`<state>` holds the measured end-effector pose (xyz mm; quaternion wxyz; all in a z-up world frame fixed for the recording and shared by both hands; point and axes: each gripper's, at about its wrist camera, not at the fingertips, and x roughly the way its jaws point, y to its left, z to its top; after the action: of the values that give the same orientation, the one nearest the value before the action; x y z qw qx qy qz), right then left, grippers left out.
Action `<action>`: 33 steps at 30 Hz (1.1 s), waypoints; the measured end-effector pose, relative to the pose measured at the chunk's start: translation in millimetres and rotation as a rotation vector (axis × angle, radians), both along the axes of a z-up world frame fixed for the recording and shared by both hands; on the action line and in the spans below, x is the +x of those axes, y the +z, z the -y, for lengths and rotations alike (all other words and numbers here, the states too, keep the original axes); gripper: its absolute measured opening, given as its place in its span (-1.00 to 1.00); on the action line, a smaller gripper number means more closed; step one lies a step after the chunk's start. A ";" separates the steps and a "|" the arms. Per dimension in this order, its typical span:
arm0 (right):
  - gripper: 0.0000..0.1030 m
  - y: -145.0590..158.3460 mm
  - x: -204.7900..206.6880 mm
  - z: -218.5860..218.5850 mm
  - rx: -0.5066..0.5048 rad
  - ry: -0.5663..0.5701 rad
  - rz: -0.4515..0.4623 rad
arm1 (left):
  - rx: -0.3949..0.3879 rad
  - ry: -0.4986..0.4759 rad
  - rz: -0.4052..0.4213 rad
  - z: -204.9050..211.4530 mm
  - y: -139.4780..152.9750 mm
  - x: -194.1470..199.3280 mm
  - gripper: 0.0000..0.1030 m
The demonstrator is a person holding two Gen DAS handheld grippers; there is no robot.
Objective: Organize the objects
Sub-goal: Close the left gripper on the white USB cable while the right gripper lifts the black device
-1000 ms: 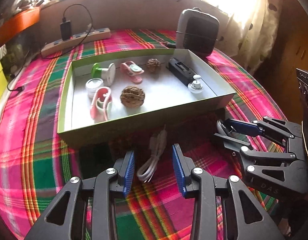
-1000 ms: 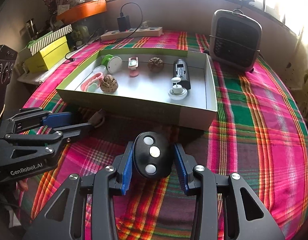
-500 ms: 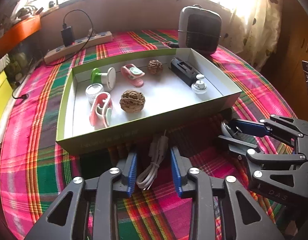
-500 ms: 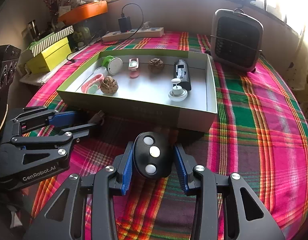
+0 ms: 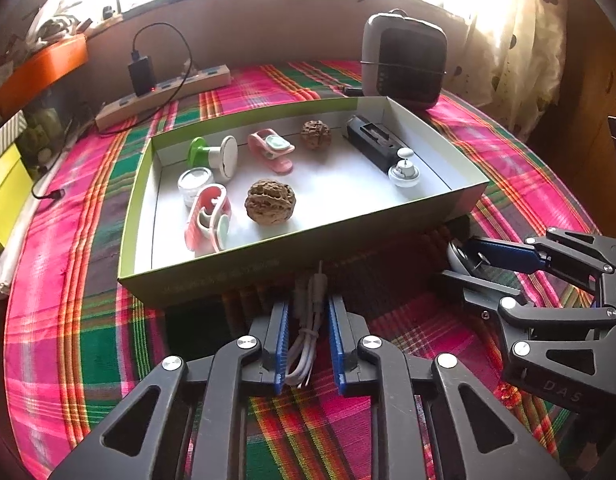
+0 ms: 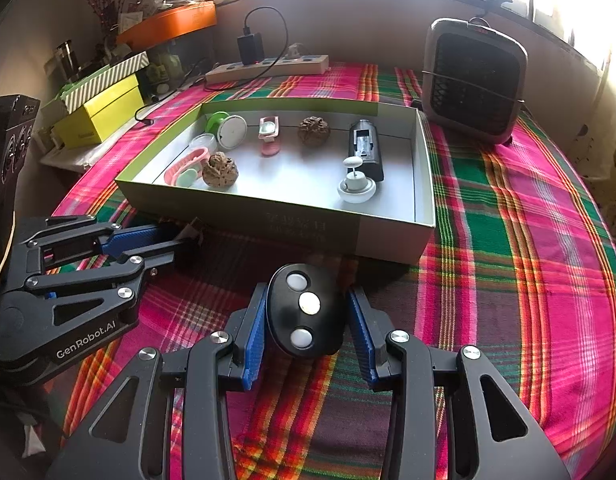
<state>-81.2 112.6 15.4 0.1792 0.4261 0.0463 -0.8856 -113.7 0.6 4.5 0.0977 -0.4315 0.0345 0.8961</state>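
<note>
Fingers (image 5: 336,332) of the left gripper (image 5: 308,336) have just closed on the white cable (image 5: 305,336) lying on the bench before the box (image 5: 227,276), the right gripper (image 6: 308,320) clamps the black remote (image 6: 305,312), so both look ready for boxing.

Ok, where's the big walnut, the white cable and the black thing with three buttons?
Big walnut (image 5: 270,201), left wrist view, middle of its wrinkled shell.
White cable (image 5: 308,334), left wrist view, tied middle of the bundle.
Black three-button remote (image 6: 305,310), right wrist view, near its middle button.
</note>
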 end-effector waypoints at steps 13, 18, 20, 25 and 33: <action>-0.23 1.2 2.5 1.6 -0.004 0.003 -0.004 | 0.002 0.010 0.001 0.0 -0.2 2.8 -0.69; -0.23 1.7 4.2 2.0 -0.008 0.003 -0.005 | 0.005 0.012 0.001 0.3 0.2 4.0 -0.69; -0.23 1.8 5.3 2.3 -0.012 0.003 -0.005 | 0.006 0.017 -0.001 0.4 0.3 4.7 -0.69; -0.23 2.5 6.8 2.3 -0.020 0.008 -0.005 | 0.007 0.020 -0.010 1.1 2.7 7.7 -0.69; -0.23 3.9 9.1 3.9 -0.026 0.012 -0.009 | 0.015 0.037 -0.035 3.1 9.4 15.3 -0.69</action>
<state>-72.1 108.7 19.3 0.1897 0.4196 0.0380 -0.8869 -98.5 -2.5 13.9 0.0840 -0.4158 0.0216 0.9053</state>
